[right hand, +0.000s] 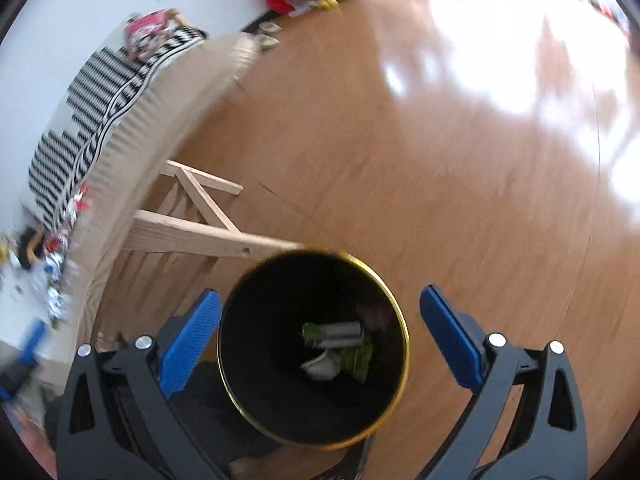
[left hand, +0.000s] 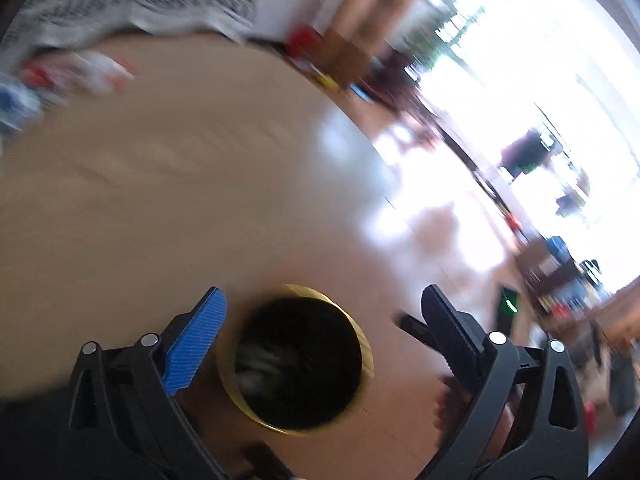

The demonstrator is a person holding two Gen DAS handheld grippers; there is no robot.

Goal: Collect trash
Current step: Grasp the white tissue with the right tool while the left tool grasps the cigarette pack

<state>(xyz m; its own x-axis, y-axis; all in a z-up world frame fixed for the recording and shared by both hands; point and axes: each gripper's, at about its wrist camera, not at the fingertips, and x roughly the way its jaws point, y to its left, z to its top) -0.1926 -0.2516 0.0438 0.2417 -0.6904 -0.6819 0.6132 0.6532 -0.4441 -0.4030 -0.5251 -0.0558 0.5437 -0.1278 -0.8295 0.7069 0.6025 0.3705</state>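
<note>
A black waste bin with a gold rim (right hand: 394, 312) stands on the floor right below my right gripper (right hand: 320, 312), which is open and empty above it. Inside lie crumpled trash pieces (right hand: 340, 344), white, grey and green. In the left wrist view the same bin (left hand: 366, 344) sits below my left gripper (left hand: 322, 312), open and empty. More trash (left hand: 76, 72), red, white and blue wrappers, lies blurred on the table's far left, also at the left edge of the right wrist view (right hand: 60, 264).
A pale wooden table (left hand: 160, 184) fills the left wrist view. Its trestle leg (right hand: 200, 232) stands beside the bin. A black-and-white patterned cloth (right hand: 92, 112) covers the table's far side. Wooden floor (right hand: 440, 160) spreads to the right, with bright glare.
</note>
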